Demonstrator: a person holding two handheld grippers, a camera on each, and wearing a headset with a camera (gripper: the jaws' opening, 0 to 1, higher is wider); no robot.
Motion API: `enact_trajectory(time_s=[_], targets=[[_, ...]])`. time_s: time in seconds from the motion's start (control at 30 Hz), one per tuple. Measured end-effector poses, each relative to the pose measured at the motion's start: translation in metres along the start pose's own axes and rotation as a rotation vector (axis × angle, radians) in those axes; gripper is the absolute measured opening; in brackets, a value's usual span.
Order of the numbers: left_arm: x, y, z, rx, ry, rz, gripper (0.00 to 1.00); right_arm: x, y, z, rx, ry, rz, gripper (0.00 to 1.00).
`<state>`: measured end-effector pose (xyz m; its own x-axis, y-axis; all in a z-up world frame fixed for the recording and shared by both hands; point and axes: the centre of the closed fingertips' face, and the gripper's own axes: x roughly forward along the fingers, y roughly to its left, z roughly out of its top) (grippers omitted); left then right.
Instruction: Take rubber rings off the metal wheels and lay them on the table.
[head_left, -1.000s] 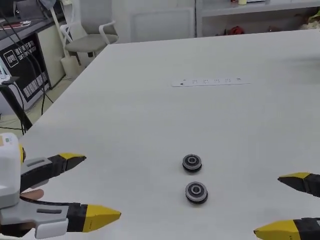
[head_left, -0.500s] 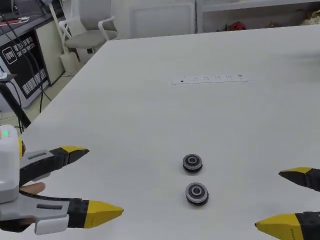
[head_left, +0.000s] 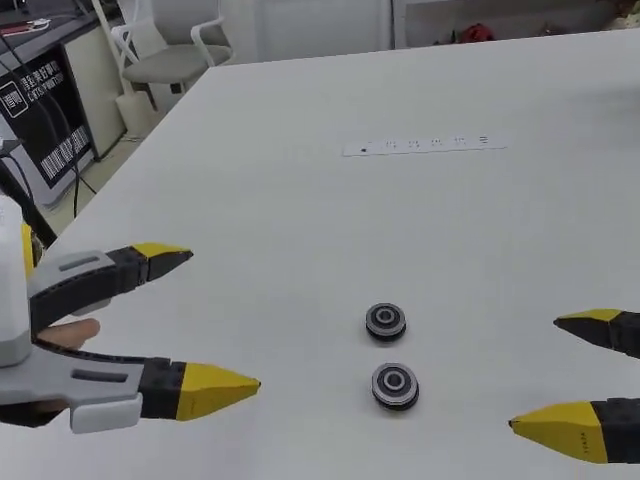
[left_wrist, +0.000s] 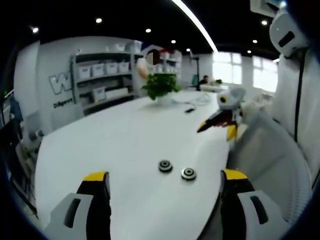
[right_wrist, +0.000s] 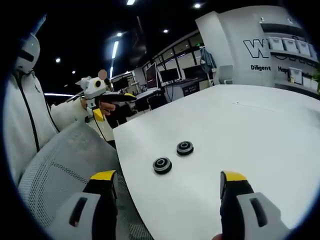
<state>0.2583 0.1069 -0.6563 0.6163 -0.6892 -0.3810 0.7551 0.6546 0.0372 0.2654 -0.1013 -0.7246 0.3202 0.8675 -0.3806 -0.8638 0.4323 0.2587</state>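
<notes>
Slowly the left gripper (head_left: 222, 320) at 8 o'clock and right gripper (head_left: 535, 373) at 4 are brought nearer the wheels (head_left: 386, 322), jaws apart; nothing is gripped yet.

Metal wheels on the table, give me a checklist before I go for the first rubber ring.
1. Left hand-held gripper open, holding nothing: ok.
2. Right hand-held gripper open, holding nothing: ok.
3. Nearer metal wheel and farther metal wheel lying flat, apart from each other: ok.
4. Rubber rings seated on both wheels: cannot tell; dark rims show, too small to judge.
5. Bare table beside the wheels for laying rings: ok.
6. A wheel steadied by a hand-held gripper: not ok; neither touches one.
</notes>
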Motion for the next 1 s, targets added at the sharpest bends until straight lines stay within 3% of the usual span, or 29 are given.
enact_trajectory(time_s=[0.37,0.47,0.53,1.0], targets=[[0.019,0.0,0.015,0.041,-0.02,-0.031,0.88,0.011,-0.006,0.005,-0.036,0.017,0.029,0.8],[0.025,-0.002,0.016,0.051,-0.02,-0.046,0.88,0.014,-0.006,0.006,-0.042,0.014,0.037,0.79],[0.026,0.003,0.015,0.058,-0.02,-0.058,0.87,0.016,-0.006,0.007,-0.044,0.013,0.042,0.78],[0.046,-0.004,0.017,0.115,-0.022,-0.108,0.8,0.027,-0.004,0.01,-0.076,0.024,0.078,0.75]])
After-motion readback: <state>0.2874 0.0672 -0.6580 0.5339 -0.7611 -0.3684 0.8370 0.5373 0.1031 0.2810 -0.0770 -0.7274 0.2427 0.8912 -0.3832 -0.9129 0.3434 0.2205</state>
